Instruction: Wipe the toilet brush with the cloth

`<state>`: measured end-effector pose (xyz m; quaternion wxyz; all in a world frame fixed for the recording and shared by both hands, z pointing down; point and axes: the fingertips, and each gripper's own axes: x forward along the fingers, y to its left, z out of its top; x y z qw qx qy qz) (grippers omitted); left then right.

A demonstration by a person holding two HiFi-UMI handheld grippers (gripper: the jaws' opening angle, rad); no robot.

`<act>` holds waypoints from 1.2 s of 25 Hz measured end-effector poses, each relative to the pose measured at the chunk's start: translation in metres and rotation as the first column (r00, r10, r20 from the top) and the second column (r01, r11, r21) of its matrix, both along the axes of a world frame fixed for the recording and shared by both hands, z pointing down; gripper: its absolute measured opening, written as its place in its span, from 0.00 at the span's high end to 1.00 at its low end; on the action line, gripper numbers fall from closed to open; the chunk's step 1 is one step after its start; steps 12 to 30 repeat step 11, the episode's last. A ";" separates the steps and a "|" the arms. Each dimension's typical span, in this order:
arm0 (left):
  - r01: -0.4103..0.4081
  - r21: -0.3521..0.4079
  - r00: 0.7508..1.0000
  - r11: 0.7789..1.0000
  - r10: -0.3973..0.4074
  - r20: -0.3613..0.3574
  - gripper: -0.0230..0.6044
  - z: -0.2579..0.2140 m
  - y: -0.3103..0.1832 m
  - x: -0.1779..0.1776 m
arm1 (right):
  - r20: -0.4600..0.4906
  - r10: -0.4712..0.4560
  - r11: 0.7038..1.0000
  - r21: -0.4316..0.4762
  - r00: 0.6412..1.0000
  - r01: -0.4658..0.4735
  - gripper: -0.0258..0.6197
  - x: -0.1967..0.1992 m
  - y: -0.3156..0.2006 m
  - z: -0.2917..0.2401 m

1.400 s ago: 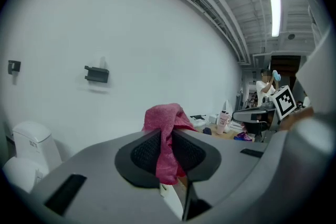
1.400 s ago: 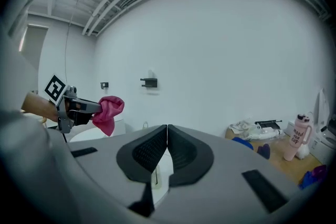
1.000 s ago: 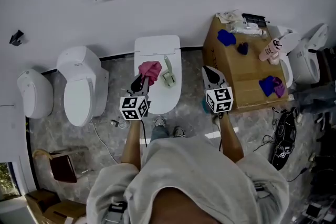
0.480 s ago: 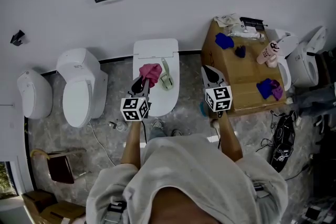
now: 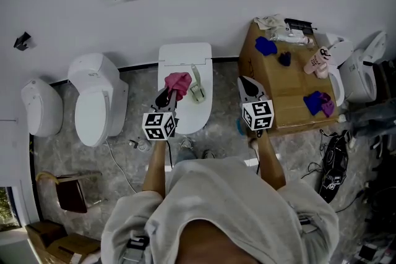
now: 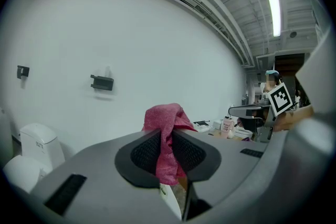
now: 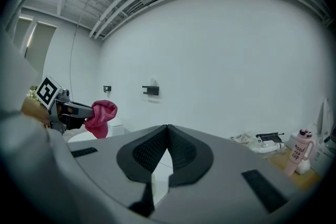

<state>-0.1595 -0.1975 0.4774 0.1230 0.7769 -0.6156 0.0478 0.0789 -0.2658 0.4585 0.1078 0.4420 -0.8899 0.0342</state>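
Several white toilets stood along the wall. The one directly ahead of the person, the centre toilet (image 5: 184,57), had its lid down and served as the work surface. A cardboard box (image 5: 273,93) carrying small items stood just beside it on the right.

The left gripper (image 5: 165,96) hung over the near part of the lid. Its jaws were clamped on the pink cloth (image 5: 177,83), which bunched above the jaw tips and trailed down between the pads. The right gripper (image 5: 247,86) hung between the centre toilet and the cardboard box. Its jaws were pressed together at the tips with nothing held.

The pale green toilet brush (image 5: 197,88) lay on the lid just beside the cloth, on its right. No jaws held it.

Status, as judged: cloth pickup was complete. Wiping had not begun. The remaining steps were to steady or lift the toilet brush, probably with the right gripper, and to draw the cloth along it.
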 end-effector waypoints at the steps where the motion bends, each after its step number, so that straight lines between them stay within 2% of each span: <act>1: 0.000 0.001 1.000 1.000 0.000 0.001 0.85 0.000 0.000 0.000 | 0.001 0.001 1.000 0.000 1.000 -0.001 0.91 0.000 0.000 0.000; 30: -0.001 0.011 1.000 1.000 0.001 0.003 0.85 -0.003 0.007 0.003 | -0.002 -0.005 1.000 -0.008 1.000 0.005 0.91 0.001 0.007 0.003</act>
